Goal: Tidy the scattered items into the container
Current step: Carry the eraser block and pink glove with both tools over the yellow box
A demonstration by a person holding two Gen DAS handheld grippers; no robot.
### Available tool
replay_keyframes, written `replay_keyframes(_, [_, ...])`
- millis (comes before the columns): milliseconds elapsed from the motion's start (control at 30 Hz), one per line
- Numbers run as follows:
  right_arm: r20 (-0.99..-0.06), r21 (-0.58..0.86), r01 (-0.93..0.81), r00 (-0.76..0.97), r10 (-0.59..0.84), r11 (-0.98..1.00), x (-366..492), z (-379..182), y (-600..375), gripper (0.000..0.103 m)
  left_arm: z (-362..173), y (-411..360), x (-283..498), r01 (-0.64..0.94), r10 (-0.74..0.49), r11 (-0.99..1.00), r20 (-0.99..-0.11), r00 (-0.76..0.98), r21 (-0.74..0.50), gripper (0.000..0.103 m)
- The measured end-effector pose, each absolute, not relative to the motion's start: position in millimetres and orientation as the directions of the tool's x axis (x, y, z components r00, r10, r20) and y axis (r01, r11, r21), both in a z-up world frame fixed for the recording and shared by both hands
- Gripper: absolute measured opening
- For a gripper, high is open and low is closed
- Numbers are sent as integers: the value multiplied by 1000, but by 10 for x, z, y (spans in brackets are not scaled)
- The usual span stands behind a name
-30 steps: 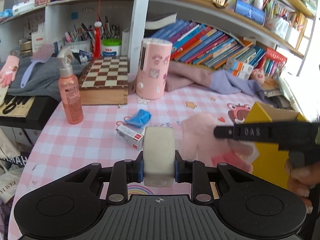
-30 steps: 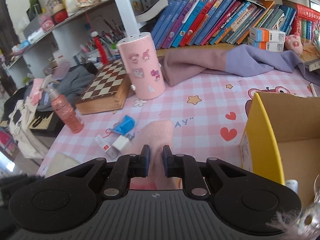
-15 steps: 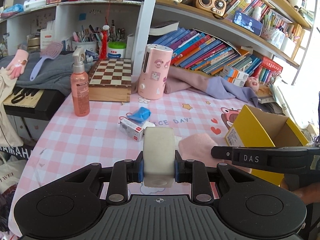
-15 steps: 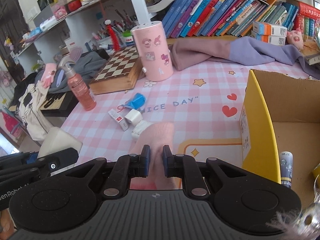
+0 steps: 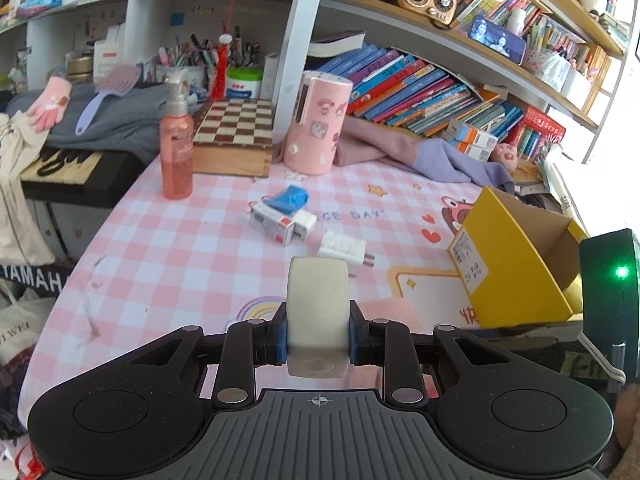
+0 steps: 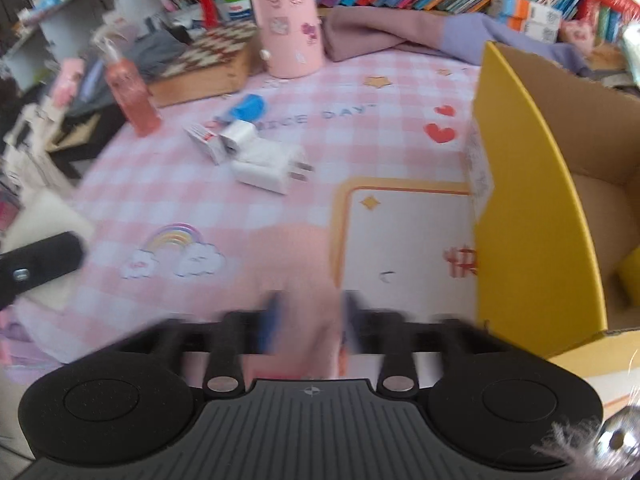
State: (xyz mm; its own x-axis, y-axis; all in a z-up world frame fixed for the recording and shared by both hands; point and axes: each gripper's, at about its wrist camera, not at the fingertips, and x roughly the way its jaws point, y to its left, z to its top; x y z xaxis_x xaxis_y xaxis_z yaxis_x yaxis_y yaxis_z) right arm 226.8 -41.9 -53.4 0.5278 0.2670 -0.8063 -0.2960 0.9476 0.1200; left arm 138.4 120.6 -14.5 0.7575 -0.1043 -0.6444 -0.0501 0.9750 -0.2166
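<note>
My biggest worry is the yellow cardboard box: my right gripper is opening its jaws around a blurred pink soft item that sits beside the box, not over it, so it may land on the checked tablecloth. My left gripper stays clenched on a white block short of the box. Motion blur hides whether the pads touch the pink item, and the box floor is mostly cut off.

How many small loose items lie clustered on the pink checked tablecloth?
4: a blue pouch, a red-and-white small carton beside it, a white roll beside the carton, and a white plug charger nearest the yellow cardboard box. Others may hide beneath them.
</note>
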Motion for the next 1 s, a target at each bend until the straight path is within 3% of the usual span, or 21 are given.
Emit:
replay_keyframes(367, [-851,84,-346,463,248,934,2335,-764,-267,65,-177,1224,1403,-50,-101,977,-661,744,-206,25])
replay_keyframes(467, [-840,62,-406,472,267,912,2302,-760,-216,44,-183,1216,1420,-43,-106,978,-664,740,-204,25])
replay_keyframes(533, [-835,73,-446,462,299,892,2274,-746,-186,19,-193,1208,1434,-38,-110,978,-669,735,-203,25])
replay_keyframes(600, [-832,85,-457,456,316,885,2261,-730,-165,14,-199,1200,1445,-33,-115,978,-672,732,-204,25])
replay_keyframes(1000, [-723,135,-370,598,346,919,2060,-214,-488,12,-74,1159,1303,1,-141,976,-634,760,-216,25])
